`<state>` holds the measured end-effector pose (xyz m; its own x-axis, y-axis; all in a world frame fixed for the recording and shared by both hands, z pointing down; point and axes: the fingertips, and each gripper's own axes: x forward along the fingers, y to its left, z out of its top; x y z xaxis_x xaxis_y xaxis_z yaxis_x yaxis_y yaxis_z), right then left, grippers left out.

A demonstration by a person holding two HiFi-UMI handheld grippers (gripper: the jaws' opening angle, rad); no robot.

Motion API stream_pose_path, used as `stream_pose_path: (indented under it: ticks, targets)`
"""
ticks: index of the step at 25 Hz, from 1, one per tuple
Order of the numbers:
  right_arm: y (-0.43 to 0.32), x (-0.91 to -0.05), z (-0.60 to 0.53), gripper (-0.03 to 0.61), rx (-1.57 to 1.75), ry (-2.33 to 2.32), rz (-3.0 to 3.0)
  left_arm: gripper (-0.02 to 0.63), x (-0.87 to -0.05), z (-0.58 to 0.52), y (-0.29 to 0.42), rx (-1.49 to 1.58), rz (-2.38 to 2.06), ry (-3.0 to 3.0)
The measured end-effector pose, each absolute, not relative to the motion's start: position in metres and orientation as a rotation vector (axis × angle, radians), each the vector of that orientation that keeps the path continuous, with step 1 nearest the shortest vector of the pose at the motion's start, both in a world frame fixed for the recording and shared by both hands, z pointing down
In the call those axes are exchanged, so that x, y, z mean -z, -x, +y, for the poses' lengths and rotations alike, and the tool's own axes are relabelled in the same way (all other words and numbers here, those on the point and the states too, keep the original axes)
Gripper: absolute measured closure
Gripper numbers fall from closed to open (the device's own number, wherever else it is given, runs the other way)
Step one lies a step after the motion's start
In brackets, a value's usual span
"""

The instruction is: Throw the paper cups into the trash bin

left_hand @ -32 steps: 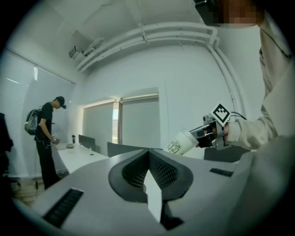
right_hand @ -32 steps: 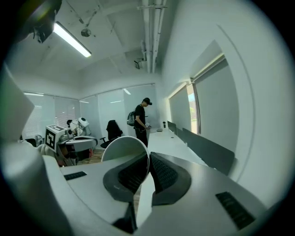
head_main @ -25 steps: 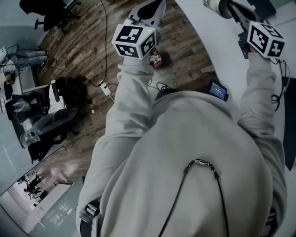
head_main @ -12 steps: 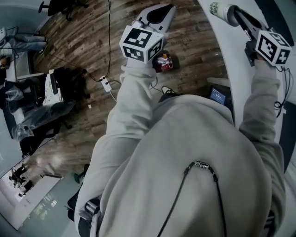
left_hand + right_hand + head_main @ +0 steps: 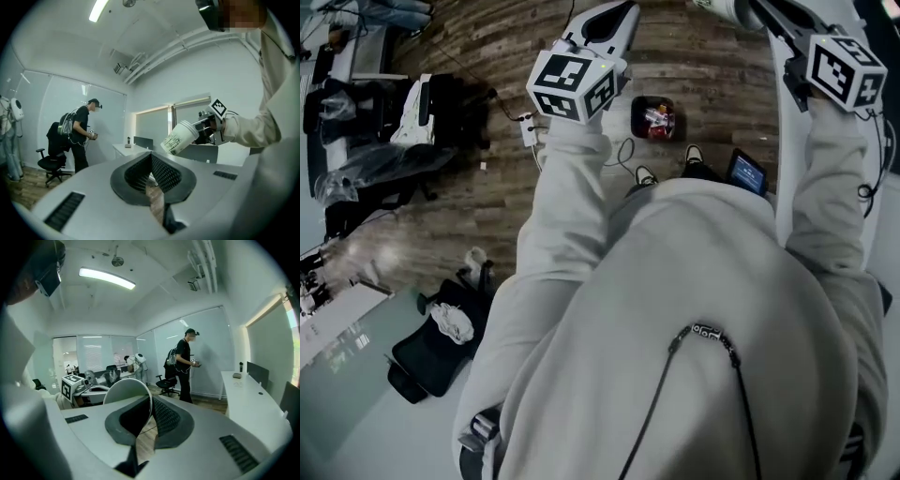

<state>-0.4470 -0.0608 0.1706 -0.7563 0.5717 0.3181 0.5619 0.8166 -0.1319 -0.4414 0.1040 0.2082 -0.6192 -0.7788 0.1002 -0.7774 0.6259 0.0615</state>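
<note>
Right gripper view: my right tool (image 5: 151, 401) pinches the paper cup (image 5: 125, 391) by its wall. My left tool (image 5: 150, 157) is closed, empty.

Paper cup (image 5: 727, 7) — cropped at top.

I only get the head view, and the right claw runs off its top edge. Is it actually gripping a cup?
Observer: Yes. In the right gripper view the right claw is shut on the rim wall of a white paper cup.
Operator: And the left claw?
Observer: The left gripper view shows the left claw closed, with nothing in it.
Operator: How is the cup sitting?
Observer: Seen from the left gripper view, it is tilted on its side, mouth toward the right claw and base pointing away.
</note>
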Motion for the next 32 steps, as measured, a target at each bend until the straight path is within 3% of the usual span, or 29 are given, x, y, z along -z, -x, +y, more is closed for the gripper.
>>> stream_pose_path:
  ticks: [10,19,32]
  targets:
    - [0.481,-0.181,0.044,0.538,-0.117,1.18,-2.488,0.618,-0.214,0.198,0.443,0.13,-2.817,-0.971]
    - [0.485,-0.203,0.067,0.538,-0.191,1.276,-2.418,0.618,-0.235,0.226,0.447,0.141,-2.823,-0.875]
    - [0.505,-0.302,0.109,0.538,-0.282,1.456,-2.291,0.618,-0.343,0.271,0.453,0.251,-2.722,-0.711]
